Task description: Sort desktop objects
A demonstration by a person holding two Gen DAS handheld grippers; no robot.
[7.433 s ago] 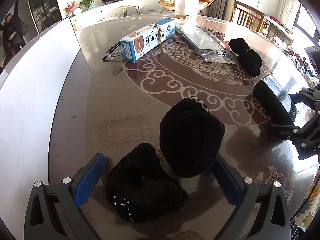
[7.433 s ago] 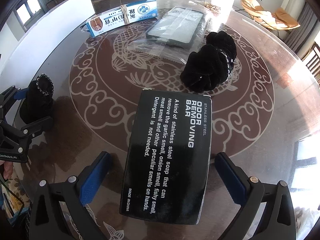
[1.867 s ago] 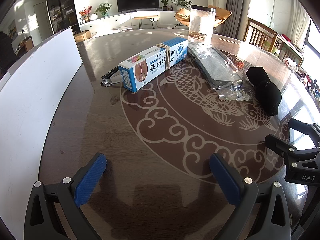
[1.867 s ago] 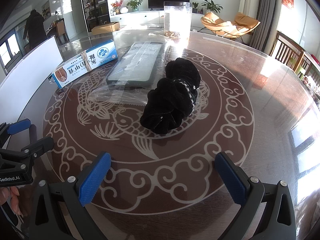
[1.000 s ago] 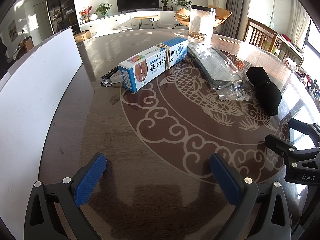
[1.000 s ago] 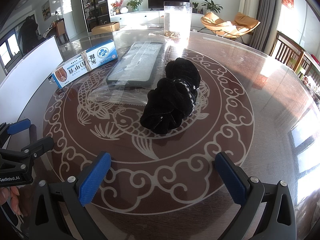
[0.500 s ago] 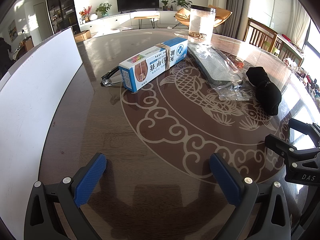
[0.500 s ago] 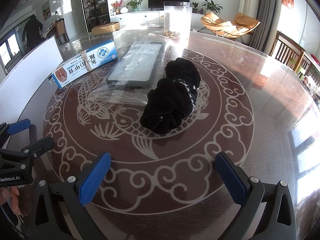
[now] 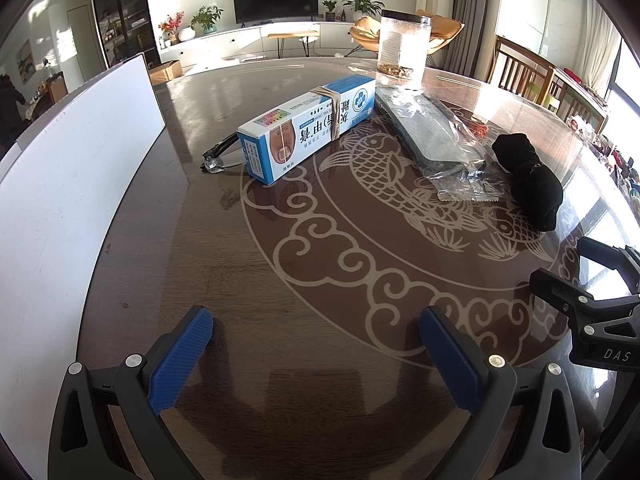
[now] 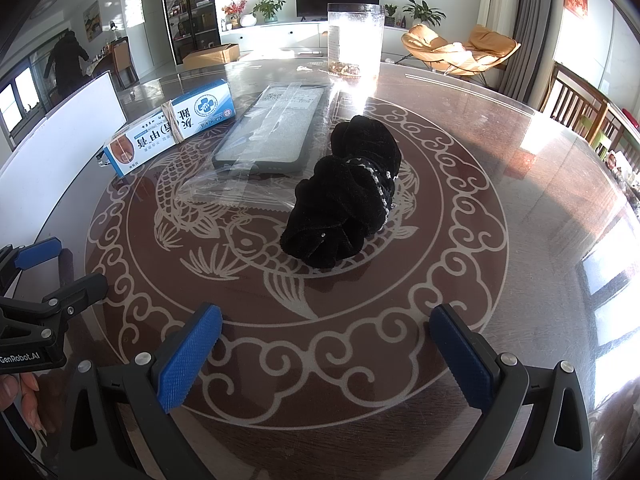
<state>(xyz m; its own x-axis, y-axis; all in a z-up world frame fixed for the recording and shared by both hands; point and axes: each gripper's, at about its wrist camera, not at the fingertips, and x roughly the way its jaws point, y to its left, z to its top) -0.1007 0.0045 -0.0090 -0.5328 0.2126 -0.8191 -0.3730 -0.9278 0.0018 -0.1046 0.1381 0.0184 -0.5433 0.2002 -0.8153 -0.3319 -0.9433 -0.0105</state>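
Both tools hung low over the near edge of the round table (image 10: 520, 184), the left gripper (image 9: 316, 344) and right gripper (image 10: 326, 340) each spread wide with nothing between their blue pads. Beyond the right gripper lay a black scrunchie (image 10: 344, 196) on the carp pattern. Farther left sat a bagged phone case (image 10: 268, 132), then the blue-and-white ointment box (image 9: 308, 124), with a clear jar (image 10: 355, 42) farthest.

Left claw (image 9: 316, 354) and right claw (image 10: 326, 346) gape, empty.
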